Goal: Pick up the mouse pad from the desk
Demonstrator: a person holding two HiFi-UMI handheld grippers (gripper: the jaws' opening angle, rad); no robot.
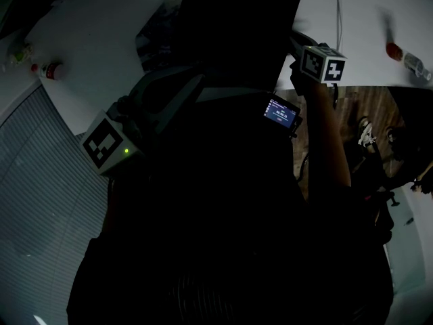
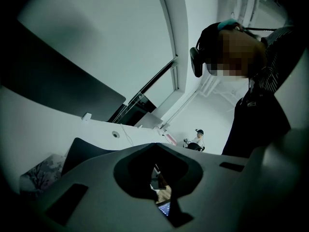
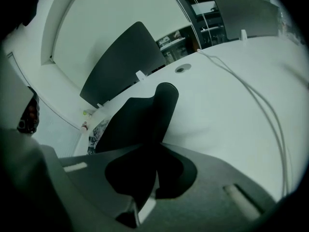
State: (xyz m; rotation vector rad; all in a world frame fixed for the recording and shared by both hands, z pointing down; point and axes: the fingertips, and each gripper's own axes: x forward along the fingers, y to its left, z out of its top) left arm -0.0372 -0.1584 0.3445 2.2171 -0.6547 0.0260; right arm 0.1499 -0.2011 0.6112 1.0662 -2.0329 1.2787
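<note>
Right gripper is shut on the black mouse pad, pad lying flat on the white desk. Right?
Not flat. The right gripper is shut on the black mouse pad, but the pad is lifted and curled up off the white desk; the right gripper view shows it.

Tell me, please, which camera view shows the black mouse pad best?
The right gripper view: the mouse pad curls up from the right gripper's shut jaws. Head view: only a dim dark slab. Left gripper view: one dark corner.
</note>
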